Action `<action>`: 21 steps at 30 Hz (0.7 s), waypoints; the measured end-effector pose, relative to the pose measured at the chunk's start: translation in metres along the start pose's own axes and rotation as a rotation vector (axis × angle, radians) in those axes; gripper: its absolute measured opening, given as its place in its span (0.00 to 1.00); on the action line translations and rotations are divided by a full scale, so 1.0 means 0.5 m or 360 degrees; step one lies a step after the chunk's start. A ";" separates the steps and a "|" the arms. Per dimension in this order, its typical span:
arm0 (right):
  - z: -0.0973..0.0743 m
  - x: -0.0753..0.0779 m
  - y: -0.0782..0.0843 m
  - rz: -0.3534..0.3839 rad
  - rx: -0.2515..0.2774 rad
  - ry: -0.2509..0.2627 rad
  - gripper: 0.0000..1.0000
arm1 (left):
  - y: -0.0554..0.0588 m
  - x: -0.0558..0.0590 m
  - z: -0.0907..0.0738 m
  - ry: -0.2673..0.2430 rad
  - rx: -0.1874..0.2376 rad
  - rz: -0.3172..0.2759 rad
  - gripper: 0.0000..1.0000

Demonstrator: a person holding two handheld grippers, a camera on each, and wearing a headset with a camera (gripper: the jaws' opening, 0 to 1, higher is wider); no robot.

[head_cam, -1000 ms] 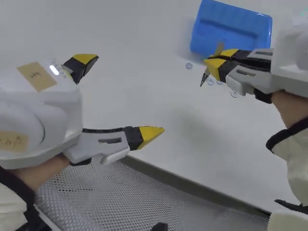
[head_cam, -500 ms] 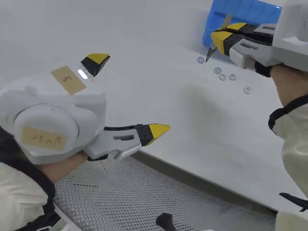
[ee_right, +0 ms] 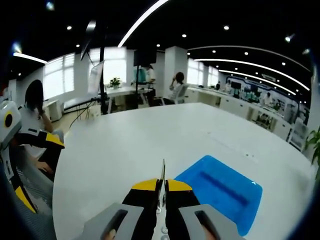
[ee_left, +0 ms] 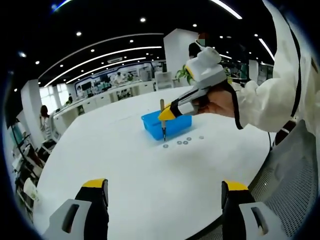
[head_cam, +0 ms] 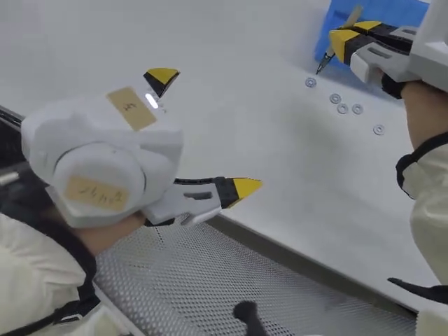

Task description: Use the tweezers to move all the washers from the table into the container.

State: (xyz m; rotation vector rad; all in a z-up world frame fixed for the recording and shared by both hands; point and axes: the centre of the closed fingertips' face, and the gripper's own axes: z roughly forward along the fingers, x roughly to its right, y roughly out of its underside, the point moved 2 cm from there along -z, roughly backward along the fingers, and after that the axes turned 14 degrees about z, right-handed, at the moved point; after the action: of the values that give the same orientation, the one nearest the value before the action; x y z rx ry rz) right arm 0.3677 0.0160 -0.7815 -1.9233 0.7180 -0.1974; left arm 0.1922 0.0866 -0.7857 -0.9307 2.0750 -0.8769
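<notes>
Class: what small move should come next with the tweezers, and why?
Probably lower the tweezers, held in the right hand-held gripper, onto the nearest washer: their tip hangs close to it, and five washers lie on the table.

I'm seeing a big open-plan hall: dark ceiling (ee_right: 210, 15), long curved light strips (ee_right: 142, 20), round downlights (ee_left: 143, 20). Bright windows (ee_right: 62, 75) along one side, a white pillar (ee_left: 175, 55), rows of desks (ee_left: 115, 91), a potted plant (ee_right: 116, 81). Large white table (head_cam: 231, 126) up front, with a perforated metal sheet (head_cam: 210, 280) along its near edge.
</notes>
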 end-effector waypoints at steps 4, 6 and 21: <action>0.004 -0.003 0.005 0.0015 0.0012 0.0007 0.01 | 0.002 0.000 0.000 -0.0004 -0.0006 0.0007 0.96; 0.008 -0.005 0.008 0.0010 0.0018 0.0021 0.01 | 0.002 0.000 0.000 -0.0003 -0.0007 0.0006 0.96; 0.004 -0.006 0.025 0.0003 0.0028 0.0053 0.01 | 0.002 -0.001 0.000 -0.0013 -0.0006 0.0023 0.96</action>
State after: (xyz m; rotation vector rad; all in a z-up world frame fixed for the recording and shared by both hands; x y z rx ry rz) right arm 0.3613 0.0154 -0.7930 -1.9063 0.7380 -0.2343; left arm 0.1923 0.0875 -0.7862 -0.9185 2.0744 -0.8606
